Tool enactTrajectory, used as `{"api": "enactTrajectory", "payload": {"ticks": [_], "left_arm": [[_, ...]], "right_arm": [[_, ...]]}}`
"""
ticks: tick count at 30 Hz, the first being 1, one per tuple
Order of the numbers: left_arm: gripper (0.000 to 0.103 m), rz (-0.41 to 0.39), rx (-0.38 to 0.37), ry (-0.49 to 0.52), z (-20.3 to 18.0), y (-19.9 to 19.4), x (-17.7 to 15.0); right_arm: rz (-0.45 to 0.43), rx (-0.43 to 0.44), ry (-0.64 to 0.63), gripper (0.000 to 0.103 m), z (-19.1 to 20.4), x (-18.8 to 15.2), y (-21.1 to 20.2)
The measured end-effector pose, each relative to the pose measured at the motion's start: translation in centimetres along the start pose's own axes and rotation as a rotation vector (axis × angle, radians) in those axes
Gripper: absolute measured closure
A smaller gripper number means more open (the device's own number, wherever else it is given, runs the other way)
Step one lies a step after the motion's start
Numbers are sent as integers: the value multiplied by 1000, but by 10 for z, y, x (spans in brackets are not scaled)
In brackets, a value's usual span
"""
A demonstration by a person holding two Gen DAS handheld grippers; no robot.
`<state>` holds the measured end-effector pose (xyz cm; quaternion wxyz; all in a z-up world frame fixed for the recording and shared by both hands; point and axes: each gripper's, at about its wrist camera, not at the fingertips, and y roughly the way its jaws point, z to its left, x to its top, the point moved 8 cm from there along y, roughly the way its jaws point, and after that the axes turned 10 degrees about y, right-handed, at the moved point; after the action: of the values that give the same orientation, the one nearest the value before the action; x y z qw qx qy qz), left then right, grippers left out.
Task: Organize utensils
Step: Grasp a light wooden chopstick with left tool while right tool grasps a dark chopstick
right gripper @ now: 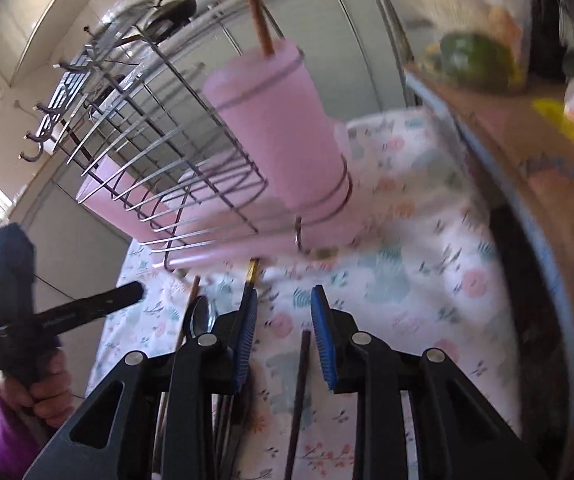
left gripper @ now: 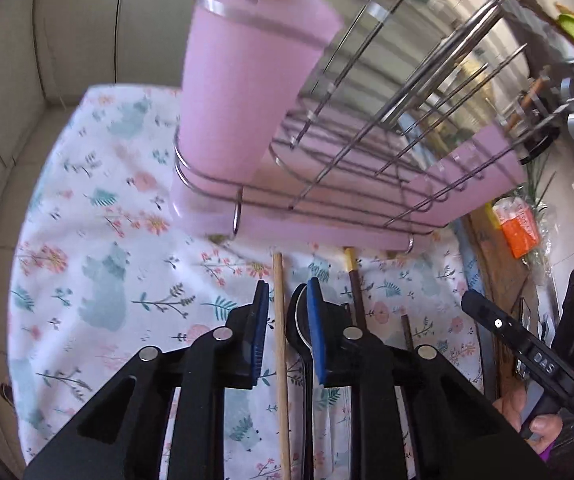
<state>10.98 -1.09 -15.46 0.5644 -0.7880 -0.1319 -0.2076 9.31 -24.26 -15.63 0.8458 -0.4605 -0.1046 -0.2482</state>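
Step in hand, as judged: pick-up phase, one utensil per claw, destination the pink cup [left gripper: 243,92] on the wire rack [left gripper: 367,152], centre of frame, one stick already standing in it

Bench under a floral cloth [left gripper: 99,216]; pale panelled wall upper left; clutter and an orange packet [left gripper: 521,232] at right edge

Left claw [left gripper: 287,332]: pads apart, astride a pale wooden chopstick [left gripper: 281,344] and a dark spoon [left gripper: 301,328], not pressing

Right claw [right gripper: 285,340]: pads apart, dark chopstick [right gripper: 302,380] between them, unclamped

Next: close each on a single piece, lift clear
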Motion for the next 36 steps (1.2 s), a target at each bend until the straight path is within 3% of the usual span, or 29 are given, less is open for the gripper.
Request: {"api": "enactTrajectory", "payload": {"ticks": [10, 13, 17, 23, 33, 36], "left_arm": [[89, 119, 78, -15, 3, 54, 3], [97, 116, 112, 14, 2, 58, 4], [97, 118, 118, 24, 2, 56, 2], [97, 52, 92, 24, 7, 25, 2], [97, -39, 45, 0, 20, -20, 3], [97, -57, 35, -2, 22, -30, 4]], "right_arm": [[103, 0, 43, 83, -12, -10, 17], [110, 2, 43, 83, -11, -11, 19], [131, 13, 58, 83, -10, -10, 20], [170, -6, 60, 83, -8, -14, 27], [235, -127, 11, 83, -6, -19, 61], [246, -156, 12, 89, -10, -22, 69]]}}
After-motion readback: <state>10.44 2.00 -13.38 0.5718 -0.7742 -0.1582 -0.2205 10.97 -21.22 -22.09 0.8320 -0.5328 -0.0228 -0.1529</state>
